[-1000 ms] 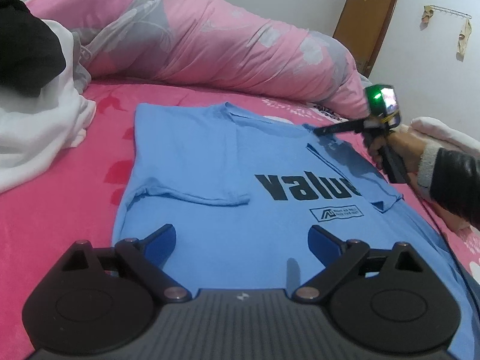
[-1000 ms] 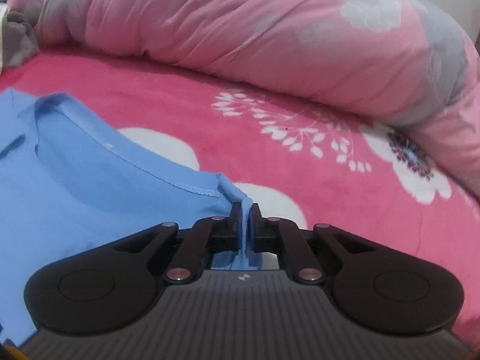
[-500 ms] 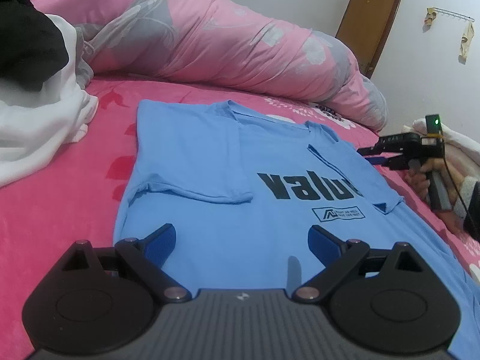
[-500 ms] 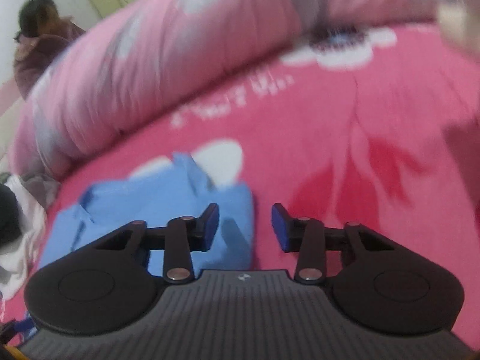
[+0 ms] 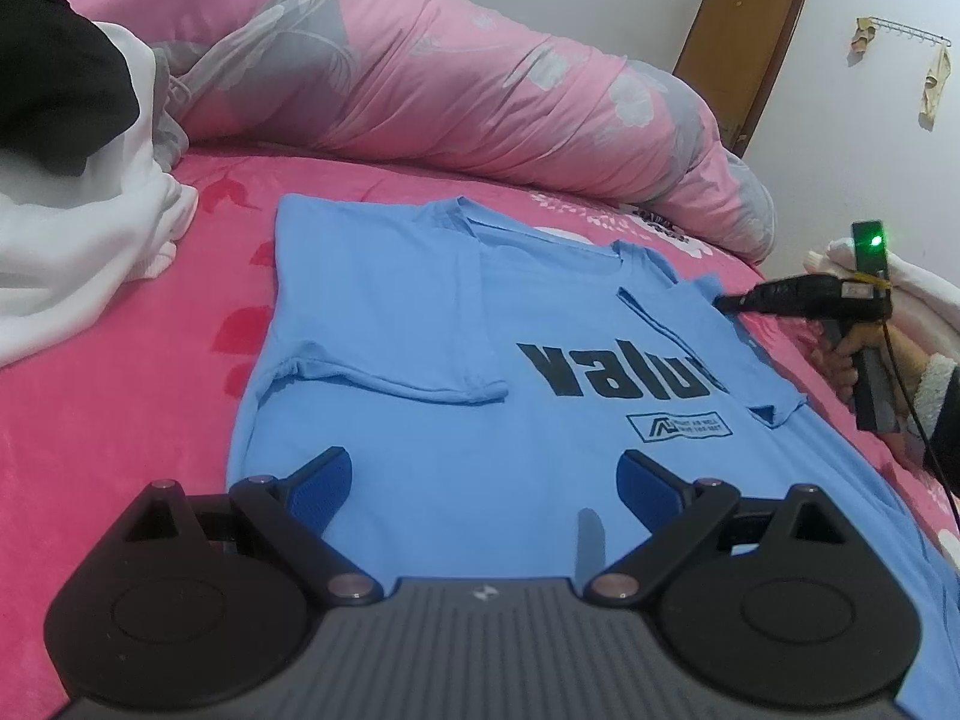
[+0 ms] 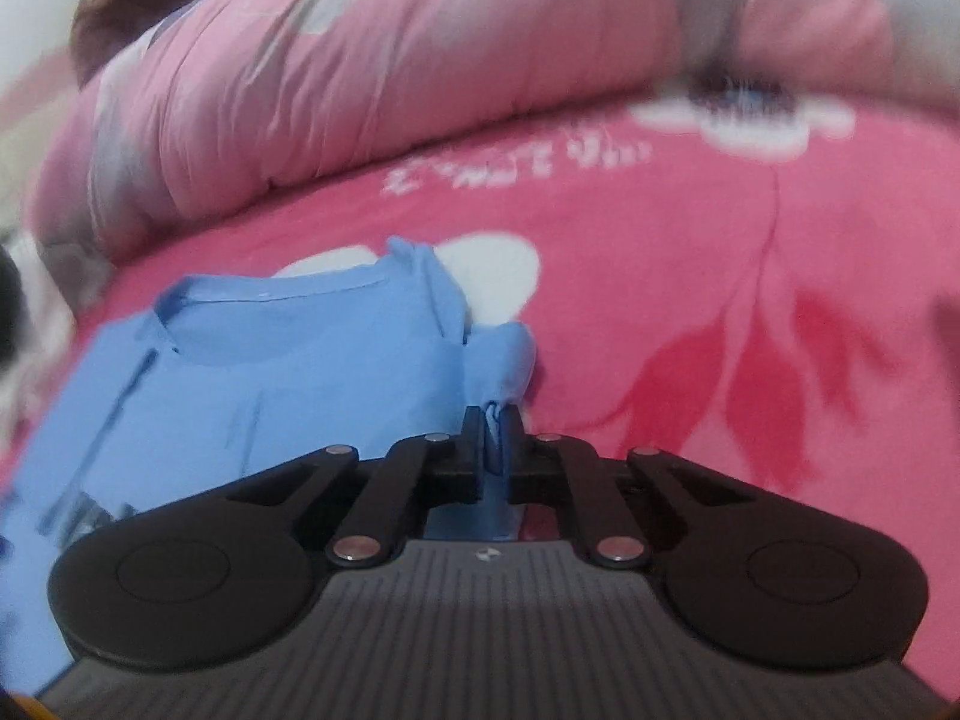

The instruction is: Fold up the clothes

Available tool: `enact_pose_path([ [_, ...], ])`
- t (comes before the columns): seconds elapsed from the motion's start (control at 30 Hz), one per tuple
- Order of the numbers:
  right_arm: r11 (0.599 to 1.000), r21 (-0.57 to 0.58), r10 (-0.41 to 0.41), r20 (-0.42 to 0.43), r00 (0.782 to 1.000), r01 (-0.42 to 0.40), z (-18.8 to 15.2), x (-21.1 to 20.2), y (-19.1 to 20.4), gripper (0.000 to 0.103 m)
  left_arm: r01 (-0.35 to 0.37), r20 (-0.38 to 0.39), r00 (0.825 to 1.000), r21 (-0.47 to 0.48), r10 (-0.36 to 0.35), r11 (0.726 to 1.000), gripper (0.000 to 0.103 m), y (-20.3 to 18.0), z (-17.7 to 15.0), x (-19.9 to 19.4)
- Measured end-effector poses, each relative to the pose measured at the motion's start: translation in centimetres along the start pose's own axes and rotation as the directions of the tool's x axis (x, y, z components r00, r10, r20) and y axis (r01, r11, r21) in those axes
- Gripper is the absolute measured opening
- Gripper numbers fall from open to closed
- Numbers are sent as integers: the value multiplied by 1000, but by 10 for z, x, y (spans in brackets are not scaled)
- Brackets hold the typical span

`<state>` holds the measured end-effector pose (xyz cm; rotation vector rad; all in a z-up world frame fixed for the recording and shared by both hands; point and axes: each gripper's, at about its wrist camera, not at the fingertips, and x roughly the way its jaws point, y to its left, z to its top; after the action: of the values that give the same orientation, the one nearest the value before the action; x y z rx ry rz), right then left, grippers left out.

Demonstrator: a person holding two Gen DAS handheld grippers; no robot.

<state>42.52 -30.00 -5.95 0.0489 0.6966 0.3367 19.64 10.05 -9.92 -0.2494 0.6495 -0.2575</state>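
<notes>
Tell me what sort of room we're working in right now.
Most likely a bedroom. The blue T-shirt lies on a bed with a pink floral sheet, a rolled pink quilt sits behind it, and a wooden door and wall hooks show beyond.

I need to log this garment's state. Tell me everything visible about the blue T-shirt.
The blue T-shirt is light blue, thin knit by its look, and lies front up and flat on the pink bedspread, collar toward the quilt. Black lettering and a small boxed logo cross the chest. Both short sleeves are folded inward onto the front. The right gripper is shut on a fold at its shoulder edge; the left gripper hangs open above the lower body.
</notes>
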Motion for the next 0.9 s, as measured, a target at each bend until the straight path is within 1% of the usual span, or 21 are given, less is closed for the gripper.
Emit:
enact_pose_path([
  [0.03, 996, -65, -53, 34, 998, 55, 4, -6, 7, 3, 0, 0, 1000, -1, 0, 1000, 96, 0, 0, 0],
  [0.07, 983, -144, -103, 56, 993, 111, 5, -9, 15, 3, 0, 0, 1000, -1, 0, 1000, 96, 0, 0, 0],
  [0.1, 961, -222, -151, 80, 985, 165, 6, -11, 23, 3, 0, -1, 1000, 0, 0, 1000, 96, 0, 0, 0],
  [0.13, 929, -297, -196, 107, 975, 220, 7, -13, 30, 3, -2, -1, 1000, 2, 2, 1000, 96, -1, 0, 1],
  [0.17, 901, -350, -230, 114, 966, 256, 6, -11, 35, 3, -3, -2, 1000, 3, 3, 1000, 96, -1, 0, 1],
  [0.23, 855, -418, -286, 112, 952, 306, 3, -1, 38, 3, -3, -2, 1000, 3, 3, 1000, 96, -1, 0, 1],
  [0.3, 843, -436, -306, 95, 947, 316, -3, 11, 36, 3, -3, -2, 1000, 2, 3, 1000, 96, -1, 0, 1],
  [0.43, 861, -406, -319, 40, 947, 308, -15, 37, 23, 5, -4, -6, 1000, 4, 4, 1000, 96, -1, 0, 2],
  [0.47, 868, -386, -320, 45, 946, 312, -15, 37, 19, 5, -4, -7, 1000, 5, 4, 1000, 96, -1, 0, 2],
  [0.53, 883, -342, -322, 59, 945, 322, -13, 34, 13, 20, -4, -7, 1000, 4, 4, 1000, 96, -1, 0, 2],
  [0.57, 889, -338, -307, 62, 950, 309, -14, 26, 12, 29, -4, -7, 1000, 5, 4, 1000, 96, -1, 0, 2],
  [0.77, 922, -326, -196, 78, 978, 211, -22, -27, 12, 28, -5, -7, 1000, 4, 5, 1000, 96, -2, 0, 2],
  [0.83, 930, -323, -158, 83, 984, 177, -25, -45, 12, 23, -5, -7, 1000, 4, 5, 1000, 96, -2, 0, 2],
  [0.9, 937, -320, -120, 89, 989, 143, -28, -62, 12, 16, -6, -8, 1000, 5, 6, 1000, 96, -2, 0, 2],
])
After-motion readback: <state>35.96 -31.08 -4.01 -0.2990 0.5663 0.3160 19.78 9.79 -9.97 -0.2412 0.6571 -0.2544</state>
